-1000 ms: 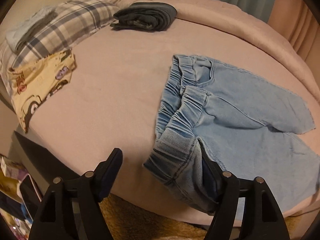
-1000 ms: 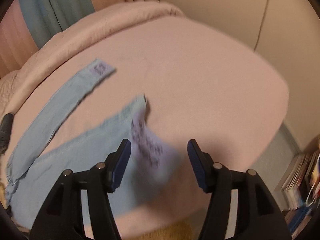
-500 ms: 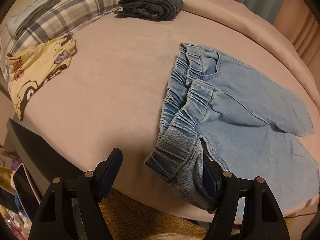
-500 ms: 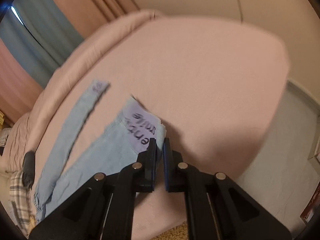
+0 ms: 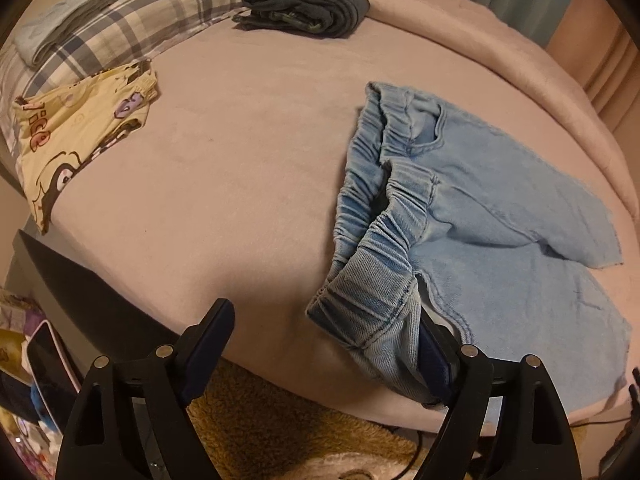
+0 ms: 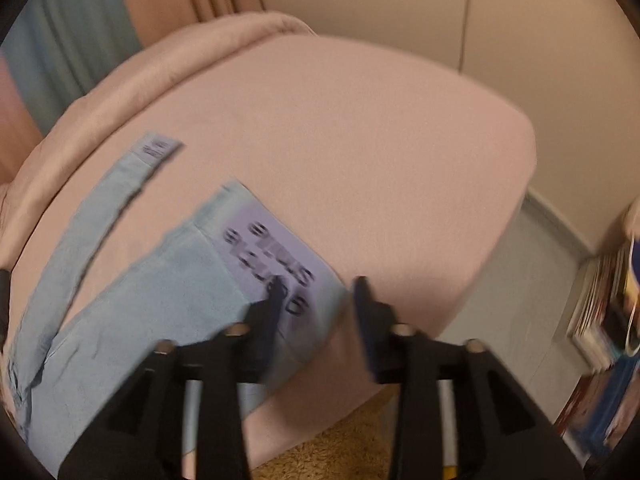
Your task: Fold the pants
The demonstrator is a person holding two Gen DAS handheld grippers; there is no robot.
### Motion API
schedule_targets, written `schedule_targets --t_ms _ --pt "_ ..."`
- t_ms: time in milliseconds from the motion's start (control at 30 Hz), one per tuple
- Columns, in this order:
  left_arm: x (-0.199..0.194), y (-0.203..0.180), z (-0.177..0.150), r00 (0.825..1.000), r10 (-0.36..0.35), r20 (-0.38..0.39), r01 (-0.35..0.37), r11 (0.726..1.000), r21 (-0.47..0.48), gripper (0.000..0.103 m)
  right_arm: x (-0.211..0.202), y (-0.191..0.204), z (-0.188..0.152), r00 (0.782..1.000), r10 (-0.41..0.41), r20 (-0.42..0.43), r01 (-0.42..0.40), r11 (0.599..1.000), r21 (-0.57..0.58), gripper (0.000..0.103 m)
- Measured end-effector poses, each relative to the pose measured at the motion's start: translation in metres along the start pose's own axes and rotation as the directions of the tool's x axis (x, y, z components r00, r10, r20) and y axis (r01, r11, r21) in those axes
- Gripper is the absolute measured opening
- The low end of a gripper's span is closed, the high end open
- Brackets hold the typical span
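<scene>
2 grippers' jaws are opening over light-blue pants (image 5: 460, 208), whose lilac cuff lettering (image 6: 272, 264) blurs unreadably.

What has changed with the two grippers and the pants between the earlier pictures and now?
The right gripper, shut half a second ago at the printed cuff of the light blue pants, is opening again; nothing is pinched now. The left gripper has opened a little wider, and the waistband lies against only one finger. The pants, the dark folded pants and the yellow garment stayed in place on the bed.
</scene>
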State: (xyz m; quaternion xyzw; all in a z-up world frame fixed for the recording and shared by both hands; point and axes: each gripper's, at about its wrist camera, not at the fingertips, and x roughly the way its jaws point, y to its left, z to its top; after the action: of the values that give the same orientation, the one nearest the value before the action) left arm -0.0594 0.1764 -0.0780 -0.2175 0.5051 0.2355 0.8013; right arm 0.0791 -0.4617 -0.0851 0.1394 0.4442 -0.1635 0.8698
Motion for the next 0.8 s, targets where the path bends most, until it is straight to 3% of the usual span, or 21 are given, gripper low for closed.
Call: schedule_targets --t_ms 67,167,267,367,500,600,800 --pt "-0.001 -0.001 0.001 1.000 -0.009 0.001 0.009 1.000 0.007 0.084 -0.006 0.012 0.003 0.999 0.044 0.028 -0.043 0.999 -0.028 0.056" --pt "0.003 0.003 0.001 1.000 -0.004 -0.003 0.004 1.000 0.015 0.091 0.004 0.020 -0.001 0.997 0.078 -0.008 -0.078 0.995 -0.057 0.054" --pt "0.009 0.014 0.001 0.999 -0.033 -0.027 0.032 0.999 -0.025 0.092 0.042 0.016 -0.015 0.991 0.055 -0.118 -0.059 0.998 -0.028 0.052" --pt "0.009 0.018 0.002 0.998 -0.055 -0.039 0.054 0.998 -0.024 0.092 0.040 0.021 -0.015 0.995 0.036 -0.098 -0.042 0.998 -0.052 0.054" --pt "0.007 0.019 0.003 0.995 -0.088 -0.040 0.088 0.996 0.007 0.092 0.031 0.033 -0.001 0.995 0.018 -0.100 -0.027 0.996 -0.082 0.067" --pt "0.009 0.029 0.005 0.987 -0.151 -0.050 0.150 0.988 -0.032 0.092 0.023 0.043 0.002 0.996 0.043 -0.082 -0.051 0.994 -0.097 0.079" --pt "0.011 0.031 0.001 0.989 -0.134 -0.063 0.133 0.991 -0.031 0.095 0.048 0.054 -0.006 0.987 0.053 -0.152 -0.064 0.996 -0.069 0.079"
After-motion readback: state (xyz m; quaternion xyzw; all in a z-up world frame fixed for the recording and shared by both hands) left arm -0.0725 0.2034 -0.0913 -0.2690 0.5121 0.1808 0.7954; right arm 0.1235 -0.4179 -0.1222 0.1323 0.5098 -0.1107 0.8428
